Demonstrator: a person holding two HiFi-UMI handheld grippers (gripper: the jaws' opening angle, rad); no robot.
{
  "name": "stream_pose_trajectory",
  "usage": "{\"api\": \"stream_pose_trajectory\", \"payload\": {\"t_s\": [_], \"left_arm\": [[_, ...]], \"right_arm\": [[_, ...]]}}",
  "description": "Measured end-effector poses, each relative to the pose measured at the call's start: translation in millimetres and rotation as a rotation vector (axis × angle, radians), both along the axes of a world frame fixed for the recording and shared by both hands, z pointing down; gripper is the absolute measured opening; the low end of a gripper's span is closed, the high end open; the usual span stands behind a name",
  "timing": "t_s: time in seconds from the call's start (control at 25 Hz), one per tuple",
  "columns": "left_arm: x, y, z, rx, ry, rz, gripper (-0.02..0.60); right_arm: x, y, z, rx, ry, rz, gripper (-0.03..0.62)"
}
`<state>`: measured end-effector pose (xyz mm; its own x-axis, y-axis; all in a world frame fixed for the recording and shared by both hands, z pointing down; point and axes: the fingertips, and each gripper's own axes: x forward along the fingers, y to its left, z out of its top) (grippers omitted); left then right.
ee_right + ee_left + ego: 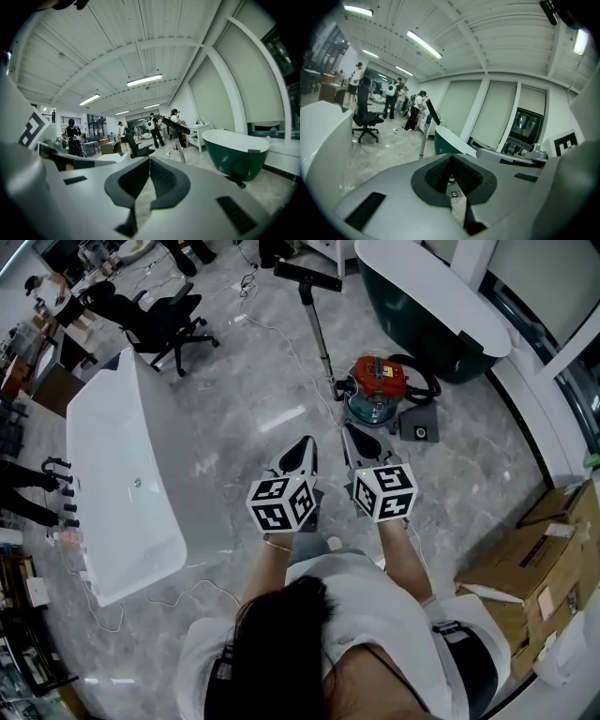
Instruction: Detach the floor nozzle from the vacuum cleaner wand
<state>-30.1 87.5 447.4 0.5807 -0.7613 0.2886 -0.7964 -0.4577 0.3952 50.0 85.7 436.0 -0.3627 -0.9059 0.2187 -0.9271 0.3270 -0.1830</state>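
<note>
The red canister vacuum (379,383) stands on the grey floor ahead of me. Its metal wand (317,329) rises away from it, and the black floor nozzle (307,276) sits on the wand's far end. My left gripper (307,442) and right gripper (349,431) hover side by side short of the canister, both shut and empty. In the left gripper view the shut jaws of the left gripper (451,159) point toward the wand (423,140) and nozzle (432,111). The right gripper view has the right gripper (149,161) aimed left of the wand (180,151) and nozzle (176,125).
A white bathtub (122,474) lies to my left and a dark green one (441,324) at the back right. A black office chair (164,320) stands beyond the white tub, and cardboard boxes (539,554) sit at my right. A cable (281,338) trails over the floor. People stand far off.
</note>
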Motion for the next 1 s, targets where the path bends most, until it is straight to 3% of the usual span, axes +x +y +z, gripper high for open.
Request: {"api": "stream_pose_trajectory", "payload": {"t_s": [0.6,1.0], "left_arm": [[20.3,-17.9,0.6,0.003,0.001,0.017,0.003],[11.0,-49.3,8.8,-0.008,0.006,0.012,0.003]], "right_arm": [[29.3,-10.8,6.2,-0.025,-0.005,0.04,0.015],[19.0,-38.8,11.4,-0.031,0.009,0.024,0.015]]}}
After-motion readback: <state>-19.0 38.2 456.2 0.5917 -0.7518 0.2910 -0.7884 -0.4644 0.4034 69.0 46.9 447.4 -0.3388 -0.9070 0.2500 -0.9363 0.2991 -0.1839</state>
